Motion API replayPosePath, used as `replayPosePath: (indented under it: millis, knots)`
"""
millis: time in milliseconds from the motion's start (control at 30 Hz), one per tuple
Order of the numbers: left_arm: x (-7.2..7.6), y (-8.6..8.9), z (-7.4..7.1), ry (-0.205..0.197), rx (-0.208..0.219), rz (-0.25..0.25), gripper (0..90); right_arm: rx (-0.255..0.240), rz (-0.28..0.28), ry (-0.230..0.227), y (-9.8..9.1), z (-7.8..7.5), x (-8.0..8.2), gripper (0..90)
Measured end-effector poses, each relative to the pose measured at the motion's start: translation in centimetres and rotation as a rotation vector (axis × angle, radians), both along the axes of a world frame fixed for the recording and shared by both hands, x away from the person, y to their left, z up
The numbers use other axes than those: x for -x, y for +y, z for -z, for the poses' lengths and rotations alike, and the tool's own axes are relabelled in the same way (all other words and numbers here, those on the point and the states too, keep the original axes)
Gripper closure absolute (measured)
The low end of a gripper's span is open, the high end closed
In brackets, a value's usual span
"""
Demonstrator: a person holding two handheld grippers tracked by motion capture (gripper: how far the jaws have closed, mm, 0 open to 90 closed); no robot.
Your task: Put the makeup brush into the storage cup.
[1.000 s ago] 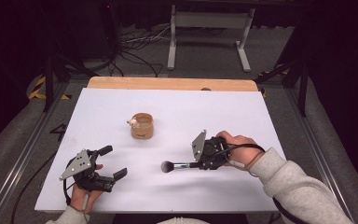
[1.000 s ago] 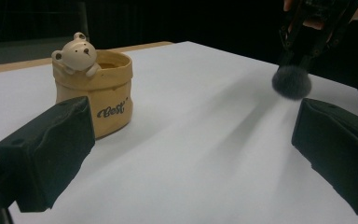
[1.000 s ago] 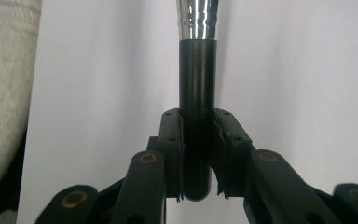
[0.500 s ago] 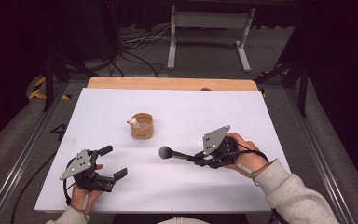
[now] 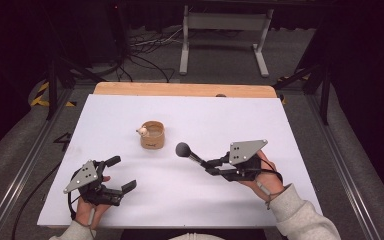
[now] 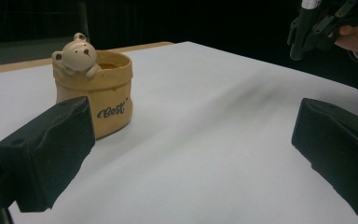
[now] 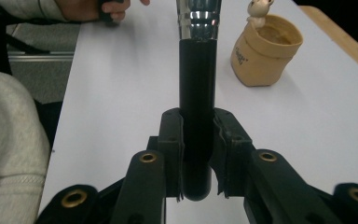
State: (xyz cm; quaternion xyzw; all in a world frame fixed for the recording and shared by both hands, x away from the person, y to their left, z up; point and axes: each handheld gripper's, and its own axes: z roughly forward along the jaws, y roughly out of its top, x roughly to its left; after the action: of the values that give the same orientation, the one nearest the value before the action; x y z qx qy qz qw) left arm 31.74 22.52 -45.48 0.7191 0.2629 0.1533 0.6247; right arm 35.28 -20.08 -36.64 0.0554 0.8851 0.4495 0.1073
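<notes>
A black-handled brush (image 5: 196, 159) with a dark round head and a silver ferrule (image 7: 198, 18) is clamped in my right gripper (image 5: 211, 167), right of the table's middle, with its head aimed toward the pot. The pads close on the handle (image 7: 198, 93) near its butt end. A small tan pot (image 5: 152, 135) with a bear figure on its rim and script lettering (image 6: 98, 93) stands mid-table, also (image 7: 265, 51). My left gripper (image 5: 121, 173) rests at the front left, open, with nothing between its jaws (image 6: 191, 154).
A white sheet covers the table (image 5: 280, 125), with a wooden strip (image 5: 180, 90) along the far edge. A metal stand (image 5: 225, 30) and cables lie on the floor beyond. The person's grey sleeve (image 5: 300, 215) comes in at the lower right.
The right gripper has shifted a little to the right and swung the brush, so its head has moved from near the table toward the pot. The left gripper has stayed still.
</notes>
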Motion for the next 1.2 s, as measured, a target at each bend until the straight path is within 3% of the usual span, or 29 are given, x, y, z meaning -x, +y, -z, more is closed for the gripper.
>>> replayPosePath:
  millis: [67,300,467,567,667,700,833,1000,1200]
  knots:
    - [0.0,0.0,0.0,-0.001,0.003,-0.002,0.0,-0.015,0.005,-0.004,-0.1,0.2,0.1,74.9]
    - [0.1,-0.1,0.0,0.0,0.002,-0.004,0.0,-0.146,0.036,0.003,0.0,1.8,0.7,74.9]
    - [0.1,0.0,-0.1,-0.004,0.002,0.002,0.0,-0.186,0.045,0.004,0.2,2.5,0.8,74.9]
    - [0.1,-0.3,-0.4,-0.014,-0.028,0.029,0.0,-0.239,0.057,0.002,0.4,3.4,0.9,74.9]
    - [0.2,-0.7,-0.6,-0.01,-0.012,0.064,0.0,-0.282,0.064,-0.005,0.5,3.8,1.1,74.9]
    - [0.2,-0.9,-0.8,-0.017,-0.01,0.082,0.0,-0.324,0.061,-0.002,0.5,4.2,1.3,74.8]
    - [0.2,-1.1,-1.1,-0.024,-0.006,0.096,0.0,-0.342,0.064,-0.01,0.5,4.5,1.4,74.8]
    - [-0.1,-1.5,-1.7,-0.033,0.036,0.147,0.0,-0.381,0.069,-0.013,0.6,5.0,1.5,74.8]
    - [-0.6,-2.8,-2.7,-0.026,0.024,0.206,0.0,-0.381,0.056,-0.025,0.8,5.1,1.6,74.8]
